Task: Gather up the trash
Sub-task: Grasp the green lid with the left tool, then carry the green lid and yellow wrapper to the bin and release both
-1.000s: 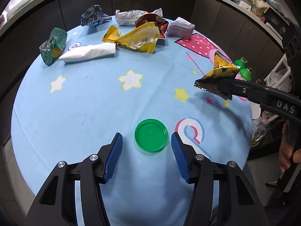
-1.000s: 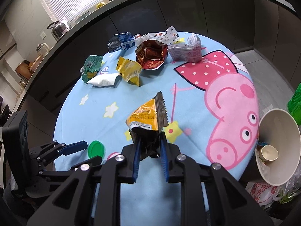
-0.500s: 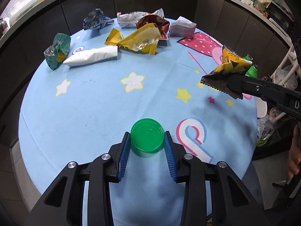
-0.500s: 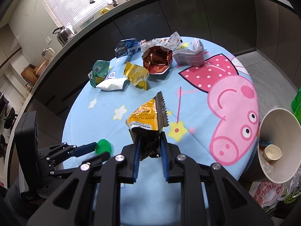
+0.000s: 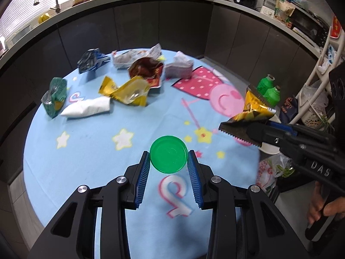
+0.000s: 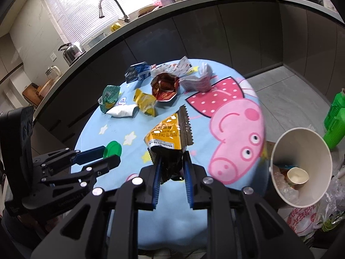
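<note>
- Viewing left wrist: green lid [image 5: 168, 157] is clamped between left gripper [image 5: 168, 163] pads, lifted above table [image 5: 86, 151].
- Right wrist: yellow wrapper [image 6: 170, 138] is pinched in right gripper [image 6: 171, 168], held over table edge beside white bin [image 6: 301, 151].

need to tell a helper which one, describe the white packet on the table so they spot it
On the round blue cartoon tablecloth, look to the far-left litter cluster. The plain white pillow-shaped packet lies flat between a green wrapper and a yellow wrapper; it alone is unprinted.
</note>
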A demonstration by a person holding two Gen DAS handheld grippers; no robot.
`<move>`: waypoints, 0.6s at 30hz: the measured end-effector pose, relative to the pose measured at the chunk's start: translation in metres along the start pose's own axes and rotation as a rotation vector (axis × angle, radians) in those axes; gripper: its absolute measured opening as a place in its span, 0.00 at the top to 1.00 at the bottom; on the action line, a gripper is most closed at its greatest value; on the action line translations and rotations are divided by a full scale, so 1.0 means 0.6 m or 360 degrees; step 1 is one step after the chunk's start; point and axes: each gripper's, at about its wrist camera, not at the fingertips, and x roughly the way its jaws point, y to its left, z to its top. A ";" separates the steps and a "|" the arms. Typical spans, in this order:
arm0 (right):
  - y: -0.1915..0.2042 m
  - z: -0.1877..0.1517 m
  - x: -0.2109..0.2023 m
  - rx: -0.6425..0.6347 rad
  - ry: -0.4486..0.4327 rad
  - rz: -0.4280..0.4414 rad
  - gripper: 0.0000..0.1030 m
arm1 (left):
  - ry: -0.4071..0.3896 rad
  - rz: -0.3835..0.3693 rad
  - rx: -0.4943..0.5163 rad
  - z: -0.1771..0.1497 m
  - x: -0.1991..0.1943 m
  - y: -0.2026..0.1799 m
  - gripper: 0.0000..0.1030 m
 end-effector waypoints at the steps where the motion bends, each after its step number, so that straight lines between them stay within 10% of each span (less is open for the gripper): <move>1: -0.005 0.000 -0.006 0.0007 -0.0010 -0.0010 0.80 | -0.0004 -0.0019 0.0011 0.007 -0.001 -0.010 0.67; 18: -0.182 -0.027 -0.103 0.0302 -0.0151 -0.0263 0.79 | -0.0034 -0.0230 0.0251 0.087 0.026 -0.185 0.67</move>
